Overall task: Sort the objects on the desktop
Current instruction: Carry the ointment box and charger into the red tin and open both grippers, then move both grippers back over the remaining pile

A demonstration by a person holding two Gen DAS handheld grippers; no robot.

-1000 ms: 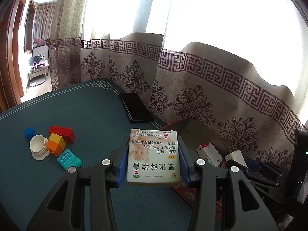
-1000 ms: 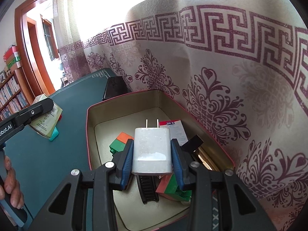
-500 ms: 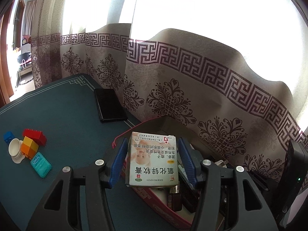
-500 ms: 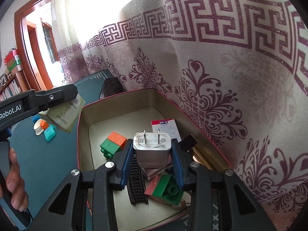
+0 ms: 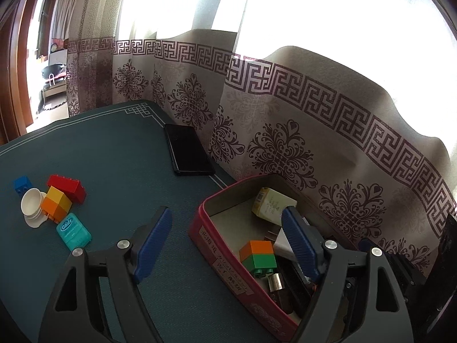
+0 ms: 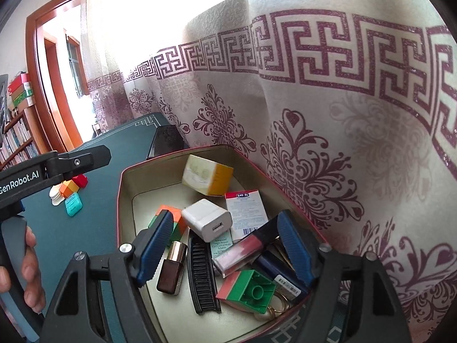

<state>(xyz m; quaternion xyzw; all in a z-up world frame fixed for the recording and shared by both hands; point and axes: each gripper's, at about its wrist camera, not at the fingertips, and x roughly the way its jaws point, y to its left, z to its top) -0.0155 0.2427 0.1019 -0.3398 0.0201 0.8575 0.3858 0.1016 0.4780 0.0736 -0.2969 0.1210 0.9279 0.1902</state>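
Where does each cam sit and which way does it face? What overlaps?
Left wrist: on the left gripper, facing down over the tin rim and the table; its own opening, empty fingers show.
Right wrist: on the right gripper, facing down into the tin; opening fingers, the left gripper and a hand show.
Shared: tin, phone, floss box.

Strong daylight thru curtain (image 5: 285, 131), window blown out w/ glare. Tabletop (image 5: 114, 148) dimmer, soft shadows. Fisheye bending at edges, dark corners. Focus sharp.

White charger (image 6: 206, 219), yellow-ended carton (image 6: 207, 177), lying loose in red tin (image 6: 123, 200)
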